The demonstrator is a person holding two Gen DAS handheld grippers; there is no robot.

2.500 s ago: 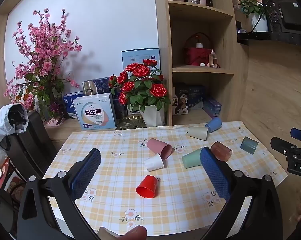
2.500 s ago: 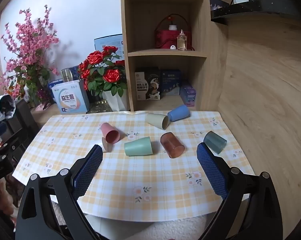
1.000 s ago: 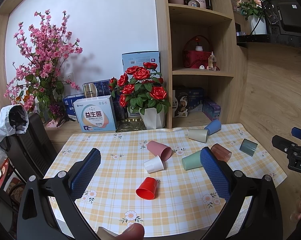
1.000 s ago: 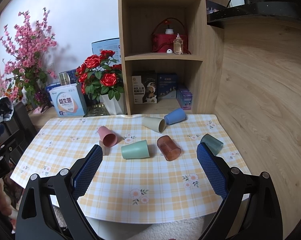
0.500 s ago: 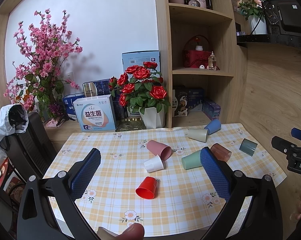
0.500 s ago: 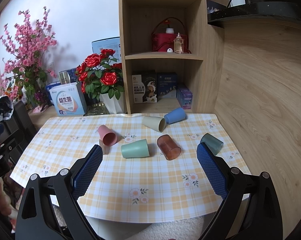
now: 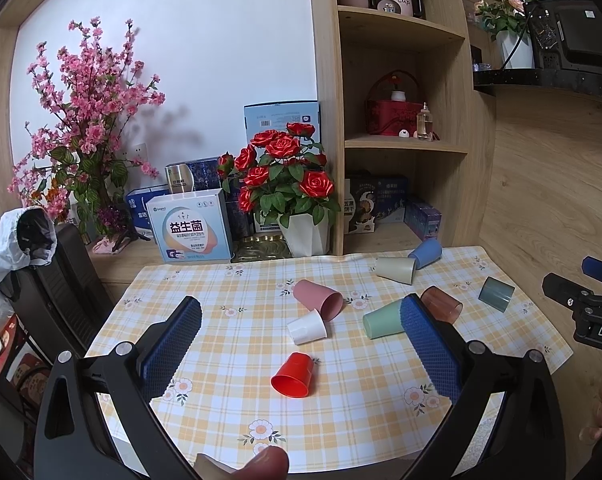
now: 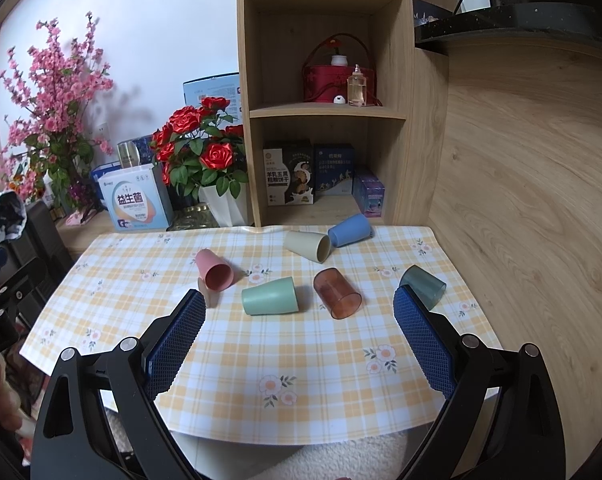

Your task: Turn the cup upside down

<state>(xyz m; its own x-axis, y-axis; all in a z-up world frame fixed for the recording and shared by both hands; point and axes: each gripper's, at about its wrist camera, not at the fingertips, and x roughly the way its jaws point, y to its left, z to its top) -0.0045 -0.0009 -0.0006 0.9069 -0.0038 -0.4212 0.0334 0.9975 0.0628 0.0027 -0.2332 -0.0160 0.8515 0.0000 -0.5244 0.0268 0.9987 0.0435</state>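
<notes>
Left wrist view: smooth tapered plastic cups, including a glossy red cup (image 7: 293,374), lie tipped on a checked floral tablecloth (image 7: 229,360); both grippers' textured blue-padded tongs (image 7: 301,344) (image 8: 299,340) hang released, empty.

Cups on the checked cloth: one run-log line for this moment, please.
left gripper: open, empty | right gripper: open, empty | red cup: on its side, untouched

Eight cups (image 7: 294,373) scattered on the checked tablecloth, all on their sides.

Bare tablecloth (image 8: 301,364) lies open near the front edge; tipped cups crowd mid-table, green cup (image 8: 269,297) just beside brown cup (image 8: 337,294); shelf unit (image 8: 325,112) blocks behind.
</notes>
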